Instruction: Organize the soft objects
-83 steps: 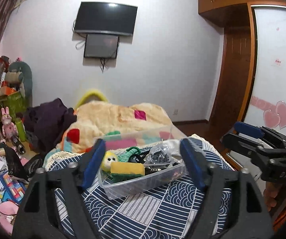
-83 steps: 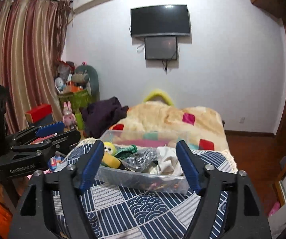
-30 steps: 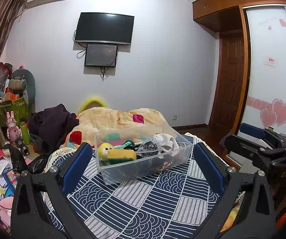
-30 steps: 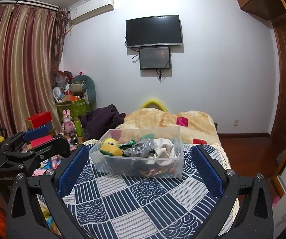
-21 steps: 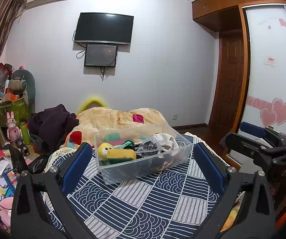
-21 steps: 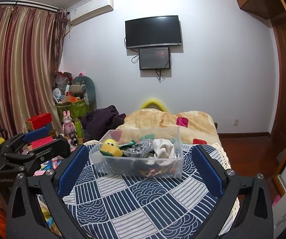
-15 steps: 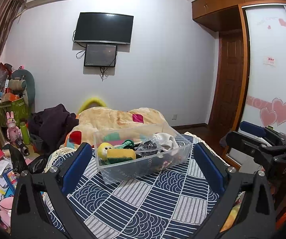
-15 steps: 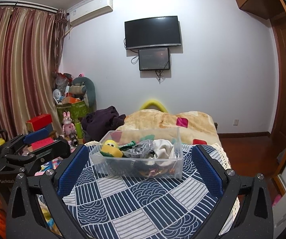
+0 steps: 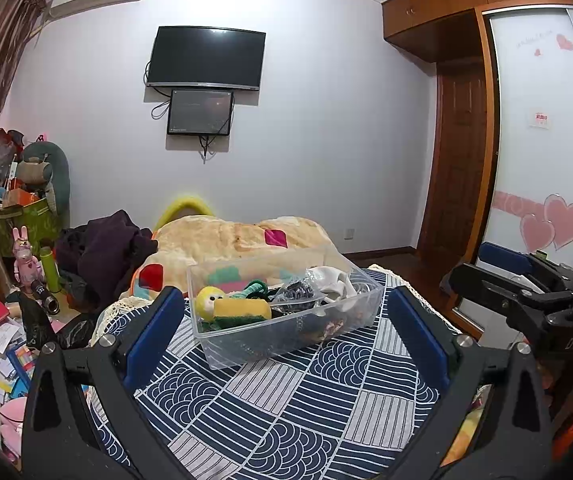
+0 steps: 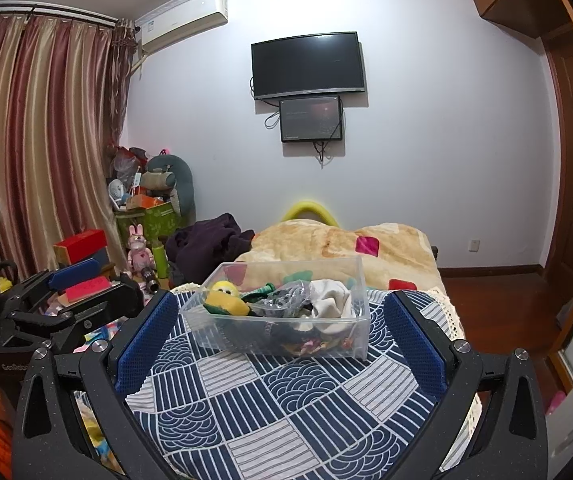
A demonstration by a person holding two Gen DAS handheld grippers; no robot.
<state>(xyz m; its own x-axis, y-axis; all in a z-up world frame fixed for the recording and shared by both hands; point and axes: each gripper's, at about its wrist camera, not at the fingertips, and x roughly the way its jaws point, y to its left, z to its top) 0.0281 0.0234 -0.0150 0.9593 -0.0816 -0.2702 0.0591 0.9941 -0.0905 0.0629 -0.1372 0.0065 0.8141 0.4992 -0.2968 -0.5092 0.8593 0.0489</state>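
A clear plastic bin [image 9: 286, 334] stands on a blue-and-white patterned cloth [image 9: 294, 408]. It holds a yellow plush toy [image 9: 206, 298], a yellow-green sponge [image 9: 242, 311], a white cloth [image 9: 334, 282] and dark items. In the right wrist view the bin [image 10: 282, 336] shows the same contents. My left gripper [image 9: 286, 332] is open and empty, held back from the bin. My right gripper [image 10: 278, 332] is open and empty, also held back. Each gripper shows at the other view's edge.
A beige blanket [image 10: 338, 244] covers the bed behind the bin. Dark clothes [image 9: 106, 248] lie to the left. Boxes, toys and papers [image 9: 2, 344] clutter the floor on the left. A wardrobe [image 9: 534, 168] and wooden door [image 9: 458, 160] stand at the right.
Both grippers pulled back from the bin and opened wider since 2.8 s ago. Over the last second nothing has visibly moved.
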